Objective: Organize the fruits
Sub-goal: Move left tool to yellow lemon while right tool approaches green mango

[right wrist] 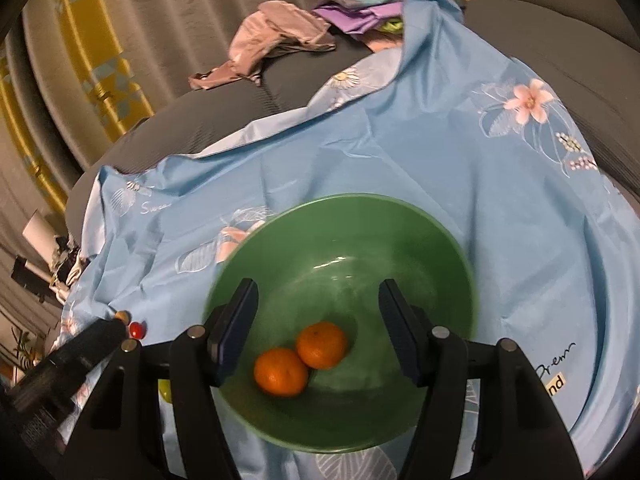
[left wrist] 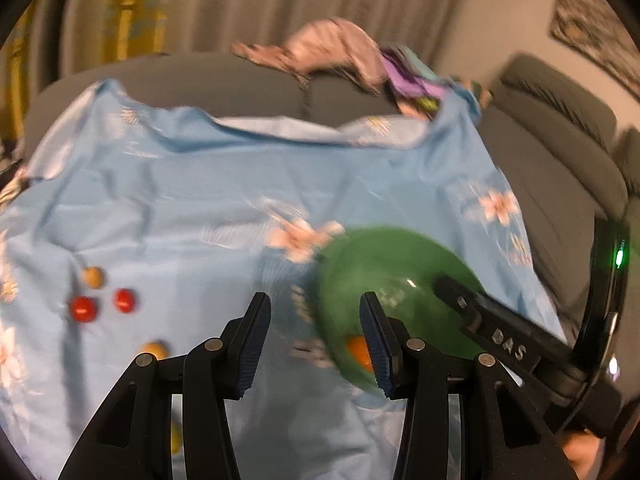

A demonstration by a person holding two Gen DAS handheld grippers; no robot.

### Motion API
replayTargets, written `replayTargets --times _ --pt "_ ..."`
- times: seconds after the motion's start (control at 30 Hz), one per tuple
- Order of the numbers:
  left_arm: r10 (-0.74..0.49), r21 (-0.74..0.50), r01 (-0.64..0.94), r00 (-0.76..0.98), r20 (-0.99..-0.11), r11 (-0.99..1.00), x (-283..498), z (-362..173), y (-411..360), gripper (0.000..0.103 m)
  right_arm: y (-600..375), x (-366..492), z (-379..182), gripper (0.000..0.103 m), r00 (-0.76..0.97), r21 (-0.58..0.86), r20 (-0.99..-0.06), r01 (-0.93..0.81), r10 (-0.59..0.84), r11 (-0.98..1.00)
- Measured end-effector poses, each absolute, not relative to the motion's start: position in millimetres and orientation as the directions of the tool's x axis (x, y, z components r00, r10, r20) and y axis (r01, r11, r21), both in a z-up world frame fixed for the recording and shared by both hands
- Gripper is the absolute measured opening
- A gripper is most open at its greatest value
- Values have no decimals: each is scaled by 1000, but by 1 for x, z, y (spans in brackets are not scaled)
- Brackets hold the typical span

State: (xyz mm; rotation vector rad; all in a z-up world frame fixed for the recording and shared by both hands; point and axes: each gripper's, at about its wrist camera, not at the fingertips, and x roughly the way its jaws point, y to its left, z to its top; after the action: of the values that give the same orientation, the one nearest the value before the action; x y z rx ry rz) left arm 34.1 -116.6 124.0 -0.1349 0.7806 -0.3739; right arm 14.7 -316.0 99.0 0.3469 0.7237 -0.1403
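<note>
A green bowl sits on the light blue flowered cloth and holds two oranges side by side. My right gripper hovers over the bowl, open, with nothing between its pads. In the left wrist view the bowl lies to the right, blurred, with one orange showing. My left gripper is open and holds nothing, just left of the bowl. Two red fruits, a tan one and a yellow-orange one lie on the cloth to the left.
The cloth covers a grey sofa. Crumpled clothes lie on the sofa behind it. Another yellow fruit shows under the left gripper. Curtains hang at the back. One finger of the right gripper reaches over the bowl.
</note>
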Motion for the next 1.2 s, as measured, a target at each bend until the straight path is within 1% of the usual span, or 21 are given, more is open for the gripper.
replayTargets --times 0.23,0.4,0.53,0.63,0.7,0.8,0.87,0.9,1.03,1.1,1.2 --pt "-248 -237 119 720 -648 964 26 134 -51 45 -290 18 104 63 749 241 -661 178 27 954" --pt "-171 -226 23 725 -667 974 28 129 -16 46 -266 21 105 64 748 227 -661 111 69 968" --pt "-116 -212 -49 706 -699 976 31 120 9 46 -242 24 105 64 738 247 -657 16 155 969" --pt "-143 -257 -74 667 -731 964 38 106 24 46 -222 28 101 64 716 270 -661 -51 223 962" --pt "-162 -286 -105 621 -767 952 45 92 32 46 -209 32 97 64 692 284 -671 -91 266 954" --pt "-136 -265 -161 551 -823 951 49 74 37 46 -186 40 85 64 632 308 -698 -160 337 938" --pt "-159 -283 -160 533 -831 946 45 67 37 46 -172 45 76 64 596 300 -720 -196 356 934" --pt "-183 -303 -156 518 -835 940 40 62 36 46 -165 48 71 62 580 304 -727 -208 368 929" --pt "-244 -335 -120 469 -849 935 19 45 29 46 -148 62 48 48 484 340 -771 -235 413 910" --pt "-261 -343 -103 460 -849 934 11 40 26 46 -143 64 39 46 455 332 -793 -232 404 914" --pt "-277 -349 -99 428 -860 932 7 29 19 46 -142 64 33 46 439 329 -805 -229 399 916"
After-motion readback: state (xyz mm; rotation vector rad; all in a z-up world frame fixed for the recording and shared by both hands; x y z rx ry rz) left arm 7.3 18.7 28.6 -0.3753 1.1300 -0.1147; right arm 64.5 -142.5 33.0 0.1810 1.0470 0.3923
